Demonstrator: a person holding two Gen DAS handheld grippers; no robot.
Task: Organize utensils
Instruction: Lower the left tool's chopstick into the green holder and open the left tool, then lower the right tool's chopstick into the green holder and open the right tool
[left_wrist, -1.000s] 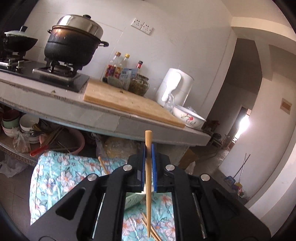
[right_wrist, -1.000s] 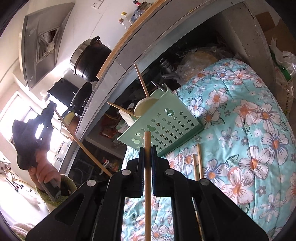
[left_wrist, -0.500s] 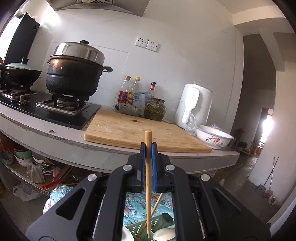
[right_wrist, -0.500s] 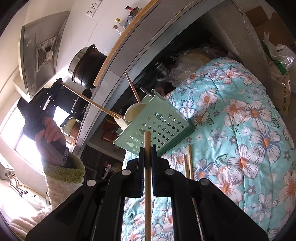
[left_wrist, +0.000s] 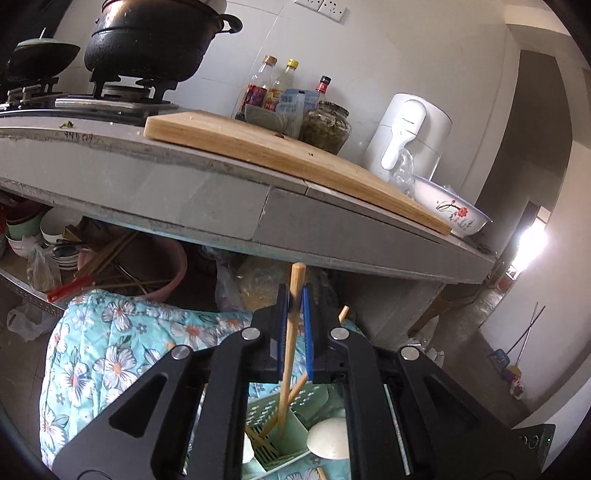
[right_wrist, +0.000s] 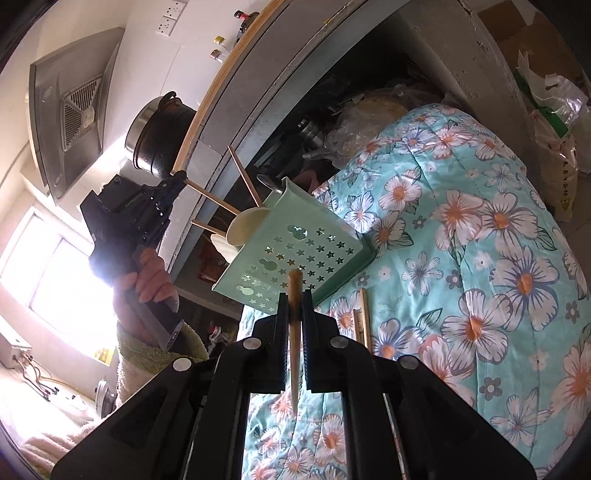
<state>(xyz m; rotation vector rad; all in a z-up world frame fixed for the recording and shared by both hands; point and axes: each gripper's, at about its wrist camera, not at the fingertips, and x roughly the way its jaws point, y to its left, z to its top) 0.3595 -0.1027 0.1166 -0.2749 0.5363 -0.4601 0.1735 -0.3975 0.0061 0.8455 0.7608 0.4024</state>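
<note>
A mint-green perforated utensil holder (right_wrist: 295, 254) stands on a floral quilt (right_wrist: 461, 258); it holds chopsticks and white spoons (left_wrist: 328, 439). My left gripper (left_wrist: 294, 299) is over the holder (left_wrist: 269, 417) with its jaws slightly parted around a wooden chopstick (left_wrist: 290, 350), whose lower tip is inside a compartment. It also shows in the right wrist view (right_wrist: 173, 184). My right gripper (right_wrist: 294, 295) is shut on another wooden chopstick (right_wrist: 294, 332), in front of the holder. Two chopsticks (right_wrist: 362, 317) lie on the quilt.
A concrete counter (left_wrist: 207, 199) overhangs the quilt, with a cutting board (left_wrist: 280, 155), black pot (left_wrist: 151, 37), bottles, white kettle (left_wrist: 406, 136) and bowl (left_wrist: 450, 214). Bowls and clutter sit on the shelf below (left_wrist: 44, 236). Bags lie beside the quilt (right_wrist: 550, 110).
My left gripper has tipped down over the holder and its chopstick tip now sits inside a compartment; its jaws look loosened. My right gripper has barely moved with its chopstick.
</note>
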